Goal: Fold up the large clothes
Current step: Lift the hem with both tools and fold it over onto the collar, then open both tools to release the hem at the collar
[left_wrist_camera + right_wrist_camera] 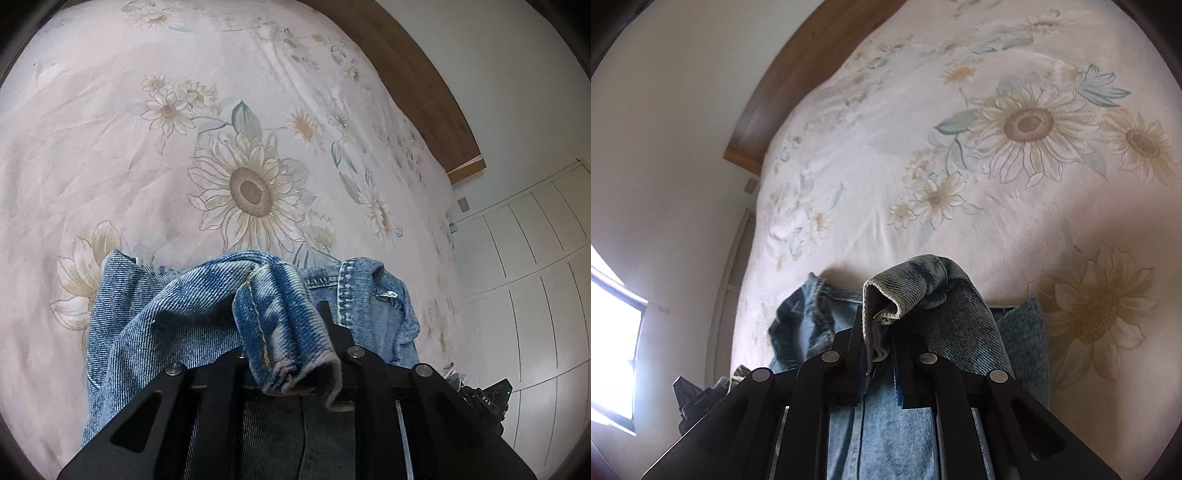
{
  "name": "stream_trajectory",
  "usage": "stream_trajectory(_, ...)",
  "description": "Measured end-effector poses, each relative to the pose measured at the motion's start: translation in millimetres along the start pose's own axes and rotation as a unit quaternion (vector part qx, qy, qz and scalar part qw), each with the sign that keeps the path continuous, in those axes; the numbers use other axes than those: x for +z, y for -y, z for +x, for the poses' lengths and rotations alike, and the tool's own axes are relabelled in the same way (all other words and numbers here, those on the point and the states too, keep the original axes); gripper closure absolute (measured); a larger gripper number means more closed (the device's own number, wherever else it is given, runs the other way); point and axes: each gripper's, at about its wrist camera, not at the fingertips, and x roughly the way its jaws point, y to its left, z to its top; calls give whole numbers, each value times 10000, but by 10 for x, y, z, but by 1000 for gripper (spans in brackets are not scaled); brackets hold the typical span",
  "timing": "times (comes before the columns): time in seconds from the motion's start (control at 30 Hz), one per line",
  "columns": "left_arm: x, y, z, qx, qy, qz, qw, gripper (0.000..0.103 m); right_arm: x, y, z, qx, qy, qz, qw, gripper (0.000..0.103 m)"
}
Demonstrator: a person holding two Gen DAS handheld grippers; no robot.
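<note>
We are holding a denim garment (155, 317) over a bed covered by a floral duvet (147, 147), one hem corner in each tool. The left gripper (284, 354) is closed tight on a doubled fold of hem with yellow stitching; the cloth is bulging out between the jaws and draping back over the mechanism. The right gripper (877, 343) is likewise clamped on a rolled denim edge whose frayed rim is curling over the top of the jaws. The rest of the garment is lying bunched on the duvet just ahead of both tools, with a collar or placket piece (373, 295) showing on the left camera's right side.

We judge that we are carrying the held edge across to make a fold. To do this well:

1. We are keeping both jaws fully closed; thick denim tends to slip out under its own weight.
2. We are holding the two tools level and evenly apart, so that the edge between them is staying taut.
3. We are lowering the edge onto the lying cloth squarely before releasing, aligning seams first.

The wooden headboard (413, 88) is well apart from the work.
</note>
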Motion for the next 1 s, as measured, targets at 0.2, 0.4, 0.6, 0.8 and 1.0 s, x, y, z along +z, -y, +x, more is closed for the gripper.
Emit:
stream_trajectory(0.2,51,-156,-174,-447,303,-495,9973,53,-1,95,144,-61,-77,268,9996,69)
stream_trajectory(0.4,75,1,-540,-218,546,-51,9983,51,58,-34,-13,-220,139,62,9996,51)
stream_trajectory(0.6,-204,511,-578,528,460,1231,9899,51,-41,-495,-255,-328,145,-871,9956,50)
stream_trajectory(0.8,-443,748,-252,765,159,1849,9796,51,-589,-1125,12,-400,-426,-2191,9740,50)
stream_trajectory(1.0,-440,672,191,1206,-80,2170,9687,51,-1131,-1524,552,-347,-1038,-3063,9456,50)
